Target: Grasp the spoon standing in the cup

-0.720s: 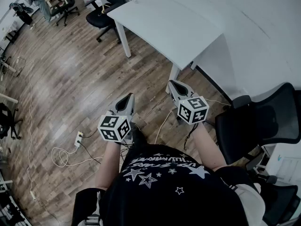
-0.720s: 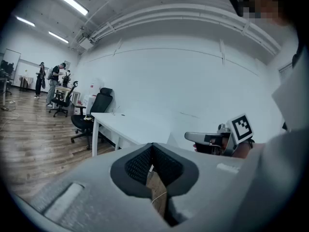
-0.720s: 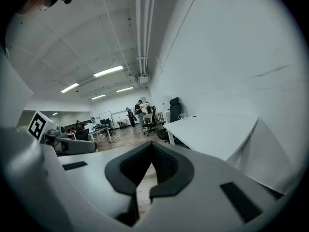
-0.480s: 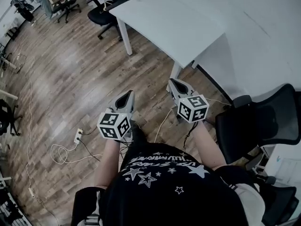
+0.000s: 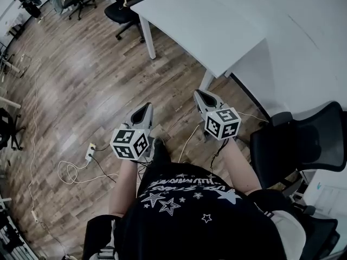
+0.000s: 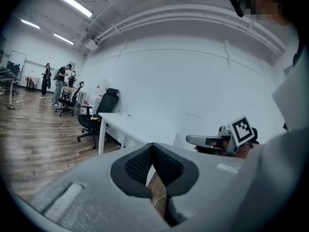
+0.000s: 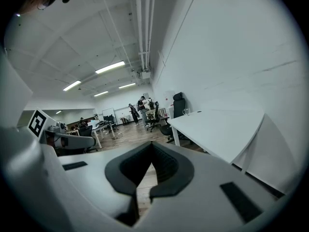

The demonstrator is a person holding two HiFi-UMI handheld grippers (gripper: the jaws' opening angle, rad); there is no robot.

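Both grippers are held shut and empty: the left gripper is seen in its own view with its pads met at the tips and only floor behind them, and the right gripper is likewise closed on nothing. Over the last moment little has changed. In the head view the wooden floor and the white table have slid slightly across the picture, while the grippers have been kept low in front of the body, side by side and well apart from the table, which lies at about 1 o'clock from them. A small clear vessel, judged to be the cup, is seen in the right gripper view at the table's far end, towards 12 o'clock; no spoon can be made out at that distance. The task is therefore judged not yet begun: the table must be approached and a gripper opened before any grasp.
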